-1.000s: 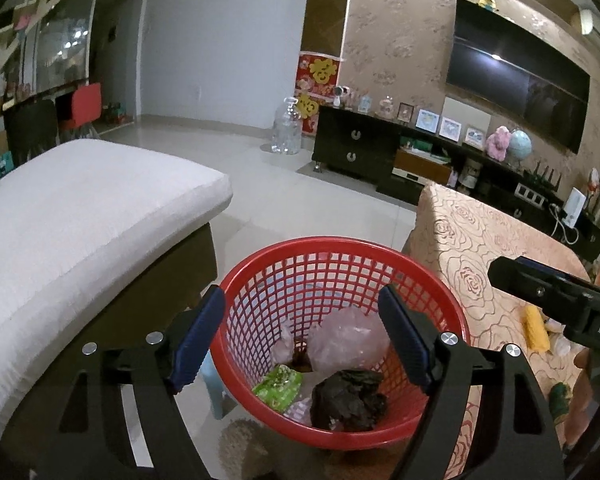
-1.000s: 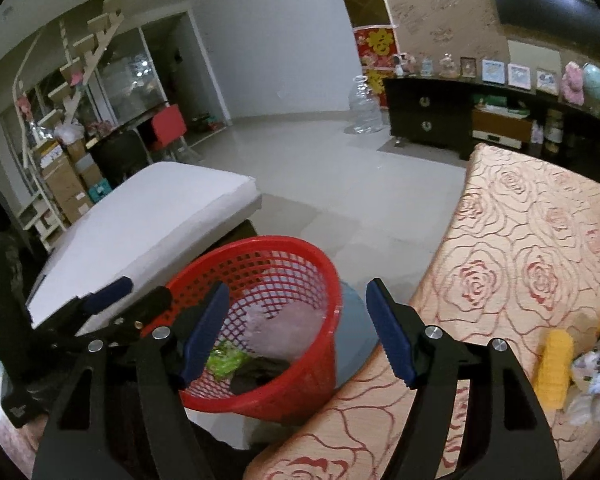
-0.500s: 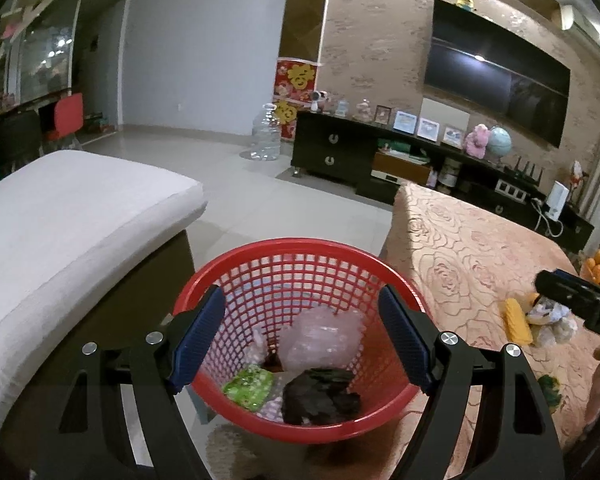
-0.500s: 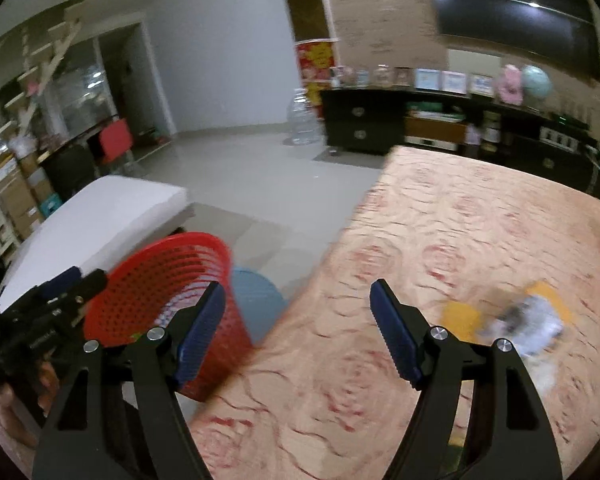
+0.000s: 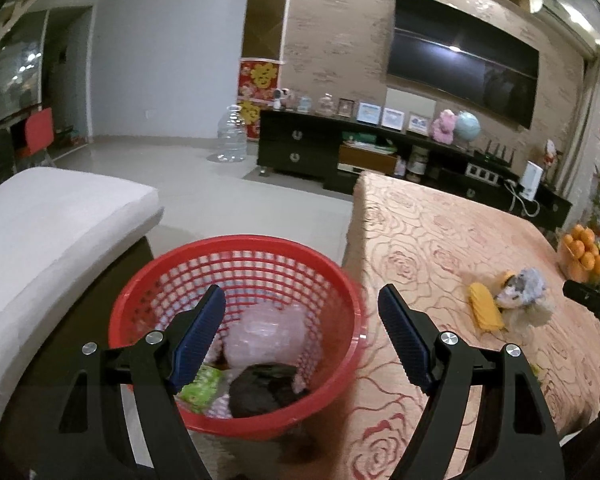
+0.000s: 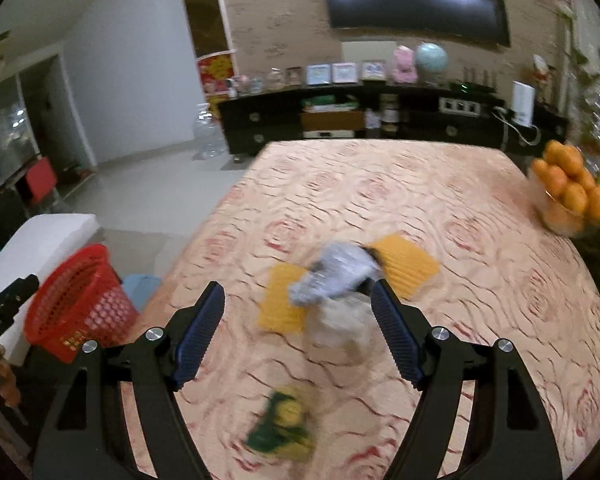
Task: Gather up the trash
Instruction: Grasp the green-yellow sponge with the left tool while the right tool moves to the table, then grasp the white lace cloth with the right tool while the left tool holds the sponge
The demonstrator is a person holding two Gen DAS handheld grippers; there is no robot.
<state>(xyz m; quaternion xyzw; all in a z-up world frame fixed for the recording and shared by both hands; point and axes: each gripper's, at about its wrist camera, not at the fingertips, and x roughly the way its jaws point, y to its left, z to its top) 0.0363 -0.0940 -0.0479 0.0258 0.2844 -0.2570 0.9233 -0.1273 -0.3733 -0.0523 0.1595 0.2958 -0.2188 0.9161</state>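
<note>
Crumpled grey-white wrapper trash (image 6: 332, 276) lies on the rose-patterned counter (image 6: 480, 248) just ahead of my spread, empty right hand-held gripper (image 6: 296, 332). I judge the next move: descend, pinch, carry to the red mesh plastic basket (image 5: 340, 280) under my open left hand-held gripper (image 5: 300, 336).

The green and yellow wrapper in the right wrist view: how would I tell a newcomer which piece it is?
Start at the table with the rose-patterned cloth. Trash lies in its middle: yellow pieces under a crumpled pale wad. The green and yellow wrapper lies alone, apart from that pile at the near edge, and is the only green item on the cloth.
</note>
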